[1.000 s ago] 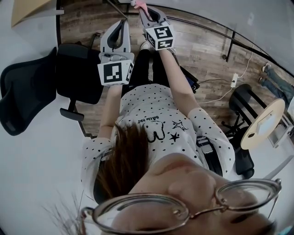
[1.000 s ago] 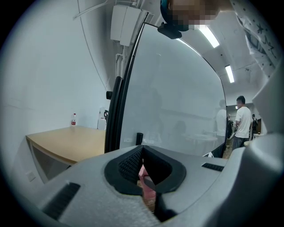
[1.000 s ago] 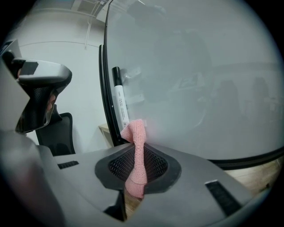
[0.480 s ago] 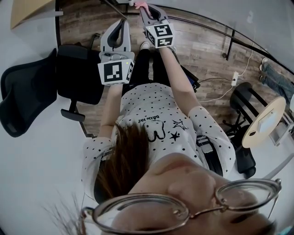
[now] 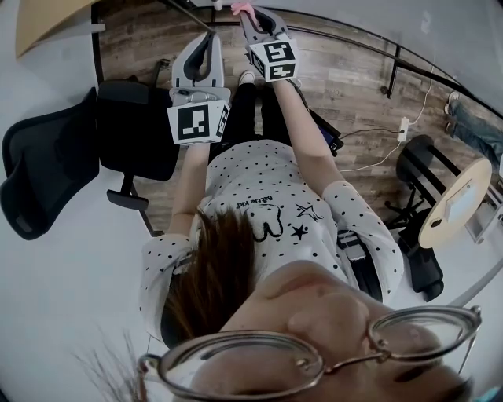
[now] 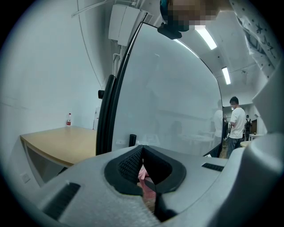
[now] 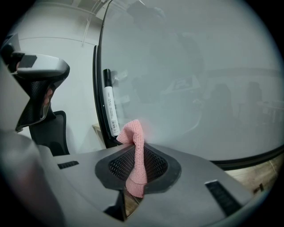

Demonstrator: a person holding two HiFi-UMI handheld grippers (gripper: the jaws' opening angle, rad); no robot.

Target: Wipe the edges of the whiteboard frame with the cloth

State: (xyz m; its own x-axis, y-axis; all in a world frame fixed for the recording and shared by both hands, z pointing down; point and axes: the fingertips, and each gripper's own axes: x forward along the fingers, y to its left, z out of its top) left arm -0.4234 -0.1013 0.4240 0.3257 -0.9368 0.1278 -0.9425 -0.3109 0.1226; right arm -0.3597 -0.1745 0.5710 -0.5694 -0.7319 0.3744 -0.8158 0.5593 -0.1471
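Observation:
A pink knitted cloth (image 7: 136,153) is pinched between the jaws of my right gripper (image 7: 138,148), and its top end presses against the glossy whiteboard (image 7: 199,80) beside the black frame edge (image 7: 98,88). A marker (image 7: 110,108) sticks to the board just inside that edge. In the head view the right gripper (image 5: 250,17) is at the top with the cloth (image 5: 240,8) at its tip. The left gripper (image 5: 206,43) sits just left of it. Its jaws meet at the tip (image 6: 142,150), near the frame (image 6: 111,111); a pink scrap shows through the gap behind them.
A black office chair (image 5: 47,169) stands at the left and a round table (image 5: 460,208) at the right. The left gripper view shows a wooden desk (image 6: 62,144) with a small bottle (image 6: 69,119), and a person (image 6: 236,122) standing far right.
The right gripper with the cloth has crept slightly toward the top of the head view. The left gripper has stayed where it was.

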